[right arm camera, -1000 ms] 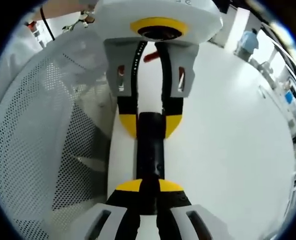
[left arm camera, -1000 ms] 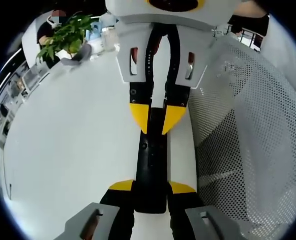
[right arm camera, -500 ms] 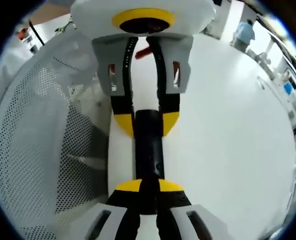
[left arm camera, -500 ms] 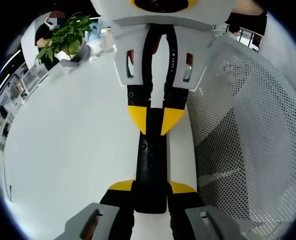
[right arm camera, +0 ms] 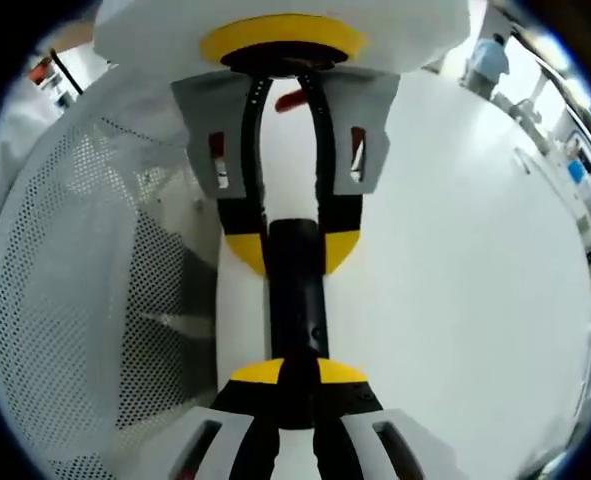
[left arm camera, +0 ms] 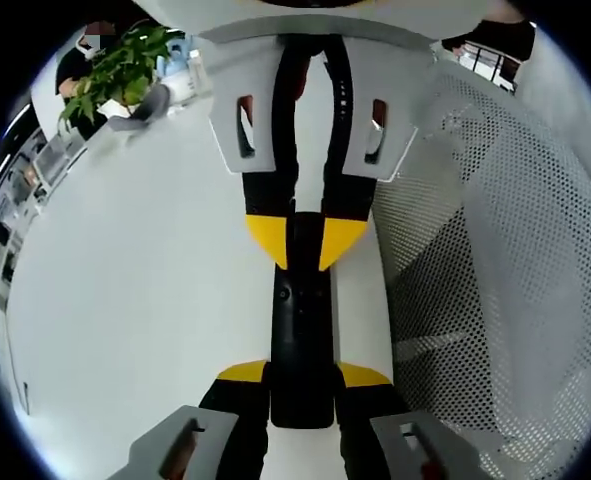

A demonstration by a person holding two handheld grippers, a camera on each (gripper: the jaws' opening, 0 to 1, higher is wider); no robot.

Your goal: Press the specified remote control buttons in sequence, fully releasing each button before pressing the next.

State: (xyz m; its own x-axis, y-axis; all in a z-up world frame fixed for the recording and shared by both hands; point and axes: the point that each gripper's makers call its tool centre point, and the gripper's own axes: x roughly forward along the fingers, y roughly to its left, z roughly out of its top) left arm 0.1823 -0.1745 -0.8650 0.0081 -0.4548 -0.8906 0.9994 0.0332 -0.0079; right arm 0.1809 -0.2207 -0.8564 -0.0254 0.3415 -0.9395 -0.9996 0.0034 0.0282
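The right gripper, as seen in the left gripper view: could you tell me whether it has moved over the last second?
Yes. The right gripper has slid closer along the black remote, covering more of it; the white table stays put.

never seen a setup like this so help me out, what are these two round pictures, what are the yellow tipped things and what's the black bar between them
Each round picture comes from a fisheye camera riding on a handheld gripper; a person holds one gripper in each hand. The left gripper view looks along the left gripper, whose yellow-tipped jaws rise from the bottom; the right gripper faces it from the top. The right gripper view is the same scene from the opposite end.

The black bar is a remote. Both grippers appear clamped on it, one at each end, over a white table. Beside it stands a white mesh basket, and a plant sits at the far edge.
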